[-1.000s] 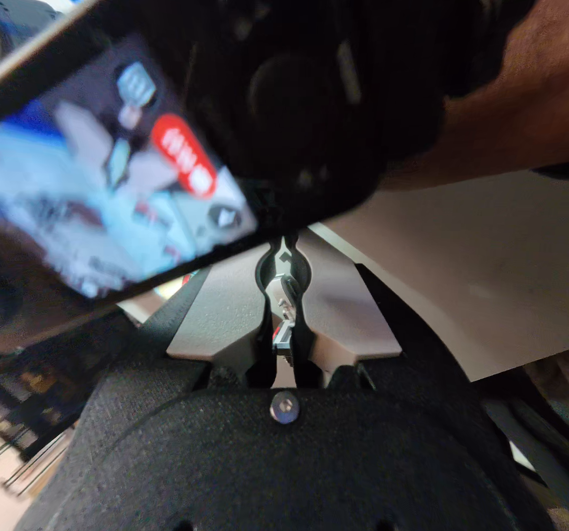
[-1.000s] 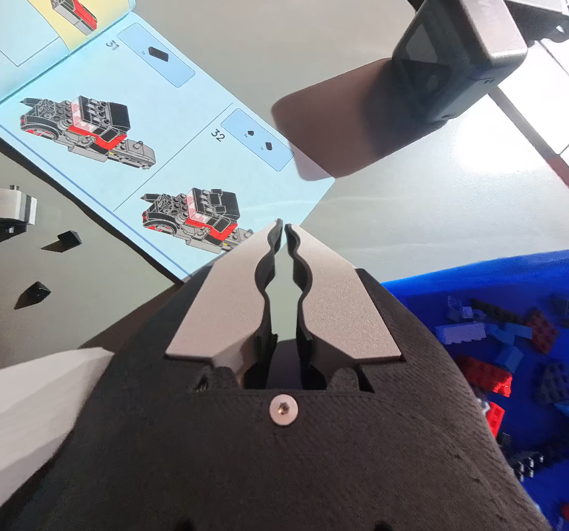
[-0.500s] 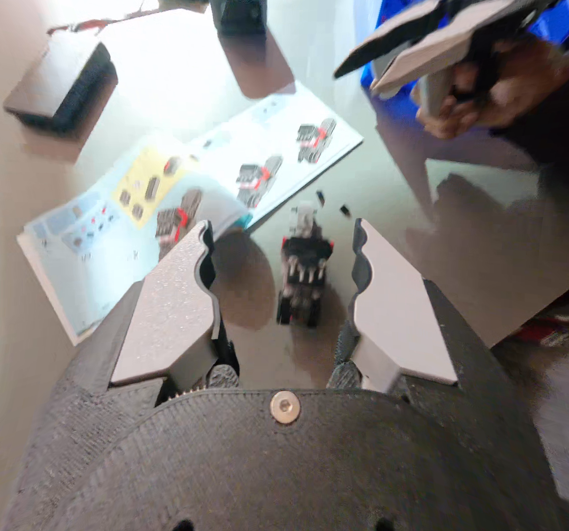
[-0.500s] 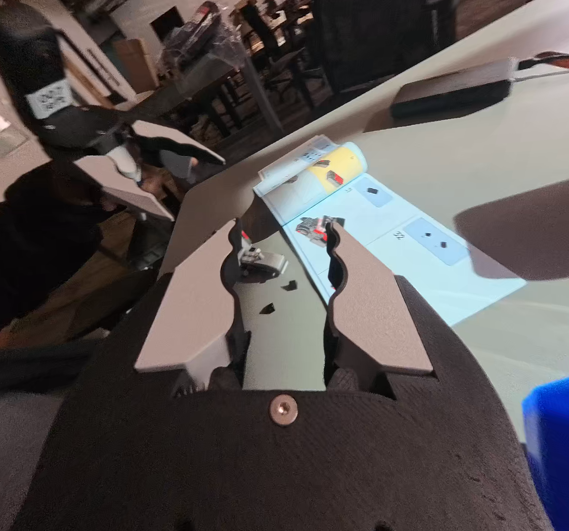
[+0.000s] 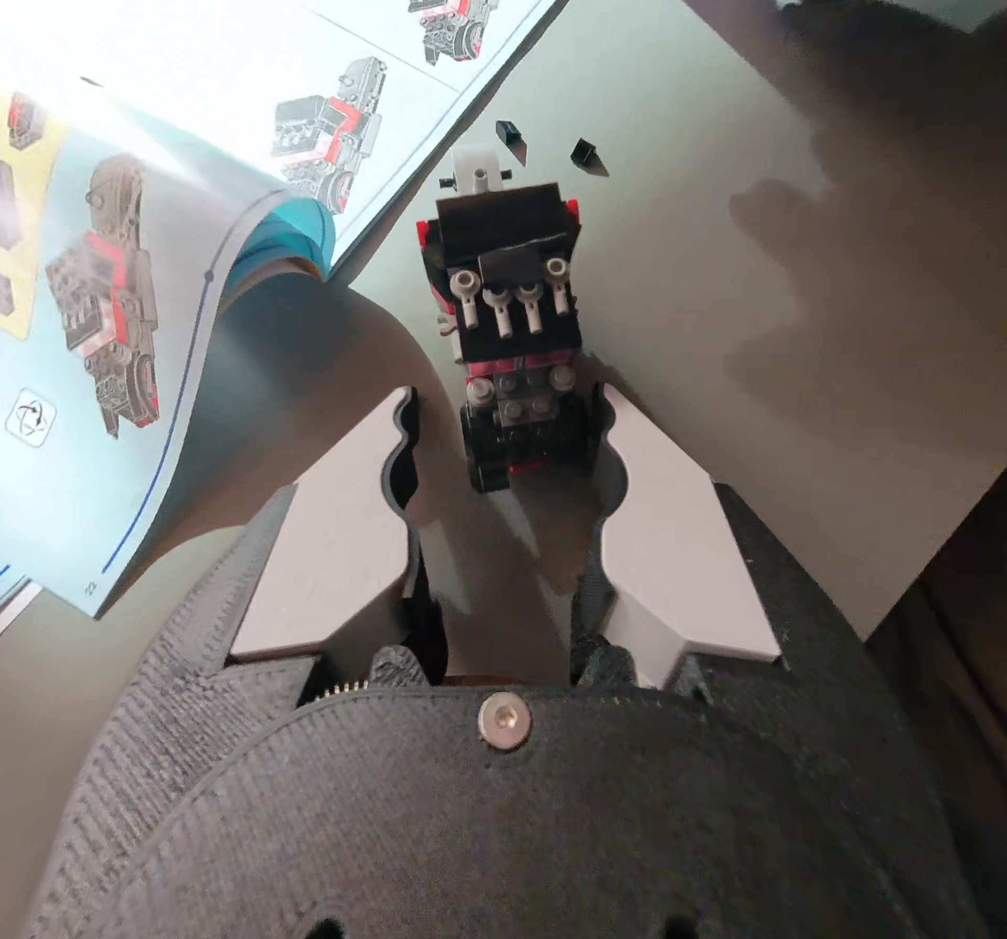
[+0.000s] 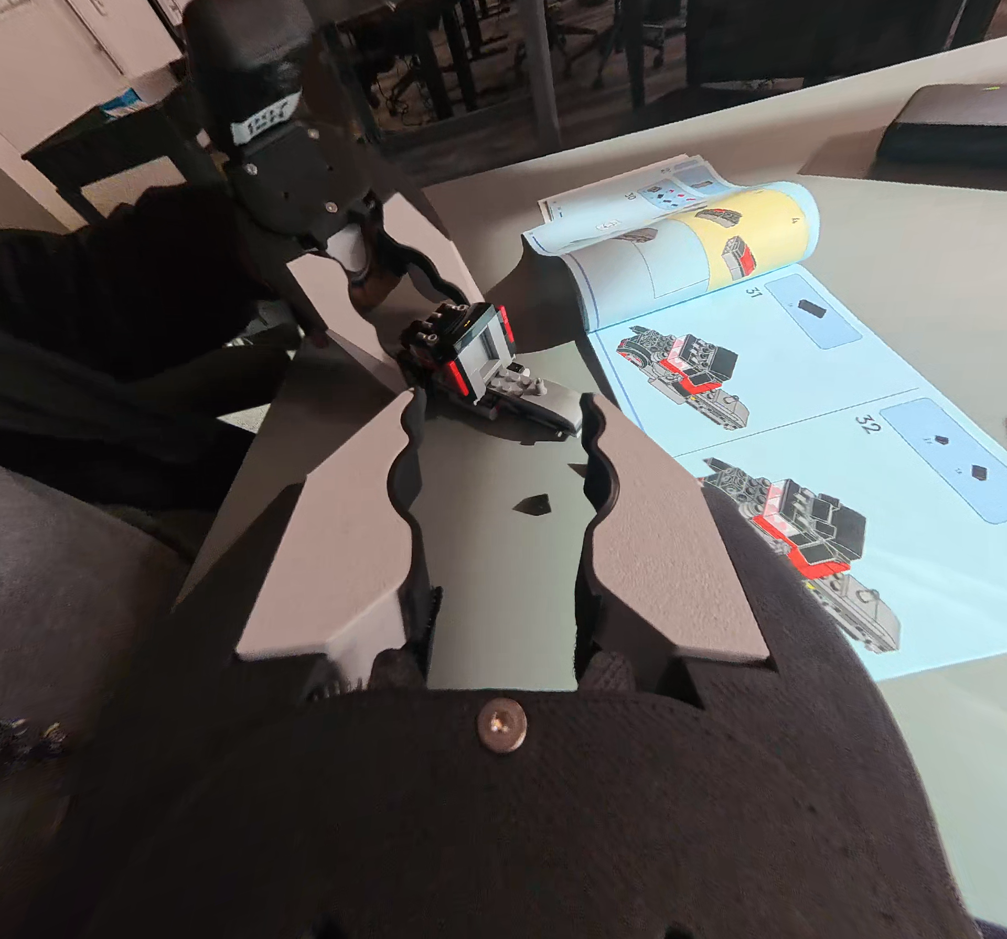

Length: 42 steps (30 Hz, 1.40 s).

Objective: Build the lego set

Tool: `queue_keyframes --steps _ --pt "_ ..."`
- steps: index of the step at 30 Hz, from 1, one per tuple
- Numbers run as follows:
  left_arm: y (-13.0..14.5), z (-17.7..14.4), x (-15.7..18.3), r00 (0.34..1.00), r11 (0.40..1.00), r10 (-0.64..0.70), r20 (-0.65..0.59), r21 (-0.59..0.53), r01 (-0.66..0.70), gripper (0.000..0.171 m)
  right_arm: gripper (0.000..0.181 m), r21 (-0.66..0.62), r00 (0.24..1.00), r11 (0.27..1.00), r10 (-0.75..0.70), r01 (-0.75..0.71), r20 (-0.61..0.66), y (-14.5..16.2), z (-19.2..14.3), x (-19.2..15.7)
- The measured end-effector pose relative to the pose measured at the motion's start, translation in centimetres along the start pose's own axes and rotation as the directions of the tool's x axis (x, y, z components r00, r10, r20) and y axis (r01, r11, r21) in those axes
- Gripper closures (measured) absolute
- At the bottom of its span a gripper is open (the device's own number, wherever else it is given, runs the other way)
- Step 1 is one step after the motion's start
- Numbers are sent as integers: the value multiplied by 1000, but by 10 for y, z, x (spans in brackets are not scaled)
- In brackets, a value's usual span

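The truck is mostly built and stands on the counter, its front wheels between the wide open fingers of the left hand-held gripper, which holds nothing. Two small black pieces lie unplaced beside the manual. The right hand-held gripper is open and empty, near them.

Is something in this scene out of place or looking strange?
Nothing is broken or spilled. Two small black pieces lie loose on the table, apart from the toy truck, and one booklet page curls upward.
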<state>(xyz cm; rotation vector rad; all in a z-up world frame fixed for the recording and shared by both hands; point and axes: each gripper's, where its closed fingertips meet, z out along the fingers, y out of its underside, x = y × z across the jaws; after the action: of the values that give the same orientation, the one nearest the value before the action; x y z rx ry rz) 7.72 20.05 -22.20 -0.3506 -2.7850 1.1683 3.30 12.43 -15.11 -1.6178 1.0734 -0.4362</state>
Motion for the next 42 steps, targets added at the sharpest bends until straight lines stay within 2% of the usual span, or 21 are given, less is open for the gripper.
queue_keyframes --steps 3,13,19,24,26,28,33,35,39,42 --pt "-5 1 1 999 1000 21 -37 18 -20 124 120 -43 1000 999 -26 26 6 7 12 -2" --pt "-9 5 15 955 986 167 -245 37 -163 123 113 -131 978 971 -187 199 95 5 33 -16" --pt "-11 7 19 891 964 262 -370 54 -261 123 110 -197 955 941 -242 274 173 18 47 -27" --pt "-13 9 23 844 944 320 -430 72 -321 123 110 -256 946 916 -269 309 180 32 56 -28" --pt "-14 10 25 832 939 332 -443 77 -334 123 114 -286 945 905 -275 316 175 39 59 -27" --pt "-15 11 26 829 938 335 -449 79 -336 123 127 -303 944 897 -287 324 160 41 60 -26" --pt "-20 10 25 846 955 293 -445 89 -284 123 127 -291 947 902 -292 319 135 40 57 -23" --pt "-24 8 24 868 969 245 -433 103 -223 113 127 -272 952 914 -279 302 123 38 53 -22" --pt "-38 0 17 912 988 66 -406 157 -1 110 128 -245 961 929 -261 277 95 36 43 -17" --pt "-48 -7 13 902 960 -108 -419 190 203 109 128 -210 963 940 -256 270 88 31 37 -16"
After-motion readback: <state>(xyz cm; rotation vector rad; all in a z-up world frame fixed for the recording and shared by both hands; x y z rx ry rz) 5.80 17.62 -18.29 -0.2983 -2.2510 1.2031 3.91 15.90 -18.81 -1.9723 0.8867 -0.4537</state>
